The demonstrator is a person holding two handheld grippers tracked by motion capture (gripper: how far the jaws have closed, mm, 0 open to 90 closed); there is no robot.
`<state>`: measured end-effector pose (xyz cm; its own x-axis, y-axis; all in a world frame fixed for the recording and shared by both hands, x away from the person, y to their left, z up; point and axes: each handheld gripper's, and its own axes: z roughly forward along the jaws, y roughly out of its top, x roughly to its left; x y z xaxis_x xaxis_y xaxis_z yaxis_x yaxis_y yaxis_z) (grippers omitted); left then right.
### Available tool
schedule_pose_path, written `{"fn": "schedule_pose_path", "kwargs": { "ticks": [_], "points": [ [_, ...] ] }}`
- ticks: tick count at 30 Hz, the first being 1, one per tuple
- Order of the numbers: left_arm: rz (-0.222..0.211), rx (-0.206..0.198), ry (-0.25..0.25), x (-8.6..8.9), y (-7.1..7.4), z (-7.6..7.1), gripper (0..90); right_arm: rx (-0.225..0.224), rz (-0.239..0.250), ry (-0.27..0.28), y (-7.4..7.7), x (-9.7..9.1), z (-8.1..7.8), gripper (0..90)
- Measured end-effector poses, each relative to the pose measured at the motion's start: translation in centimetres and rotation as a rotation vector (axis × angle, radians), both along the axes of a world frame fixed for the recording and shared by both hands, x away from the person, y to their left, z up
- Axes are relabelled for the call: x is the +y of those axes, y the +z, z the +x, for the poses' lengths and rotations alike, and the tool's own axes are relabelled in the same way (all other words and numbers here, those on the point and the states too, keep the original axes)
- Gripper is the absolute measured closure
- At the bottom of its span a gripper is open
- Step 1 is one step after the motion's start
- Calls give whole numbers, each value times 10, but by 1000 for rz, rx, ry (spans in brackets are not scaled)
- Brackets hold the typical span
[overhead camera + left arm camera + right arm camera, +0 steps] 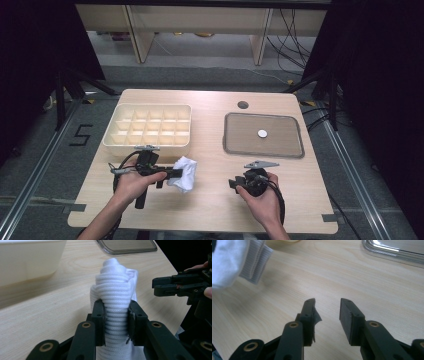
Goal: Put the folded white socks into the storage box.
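A rolled white ribbed sock [185, 172] hangs just above the wooden table, left of centre near the front. My left gripper [176, 174] is shut on it; in the left gripper view both pads squeeze the sock [115, 282] at its middle, where the left gripper [116, 315] meets it. My right gripper [234, 183] sits to the right of the sock, apart from it, jaws pointing toward it. In the right gripper view the right gripper [327, 308] stands open over bare wood with nothing between its pads, and the sock [234, 262] is at upper left.
A cream box with several compartments [147, 125] stands behind the left hand. A shallow grey tray [235, 142] at the right rear holds a small white disc [262, 133]. A round hole [243, 105] is in the tabletop behind the tray.
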<state>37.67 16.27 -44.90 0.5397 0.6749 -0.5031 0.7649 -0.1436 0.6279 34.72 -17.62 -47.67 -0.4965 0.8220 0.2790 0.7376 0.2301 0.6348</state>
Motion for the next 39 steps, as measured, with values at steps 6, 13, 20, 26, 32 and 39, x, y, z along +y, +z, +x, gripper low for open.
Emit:
{"fn": "schedule_pose_path", "kwargs": {
  "ticks": [6, 13, 20, 26, 32, 39],
  "points": [
    [9, -18, 17, 5, 5, 1, 706, -1, -21, -6, -3, -6, 0, 647],
    [24, -25, 22, 12, 12, 3, 706, -44, -37, -10, -8, -12, 2, 643],
    [7, -38, 34, 19, 18, 3, 706, -31, -32, -29, -9, -14, -2, 632],
    [6, -53, 51, 24, 23, 3, 706, -78, -18, -23, -13, -18, -1, 656],
    [5, -67, 64, 28, 26, 3, 706, -117, -36, -37, -9, -19, -4, 651],
    [5, -82, 80, 35, 31, 3, 706, -130, -31, -60, -6, -21, -3, 623]
  ]
}}
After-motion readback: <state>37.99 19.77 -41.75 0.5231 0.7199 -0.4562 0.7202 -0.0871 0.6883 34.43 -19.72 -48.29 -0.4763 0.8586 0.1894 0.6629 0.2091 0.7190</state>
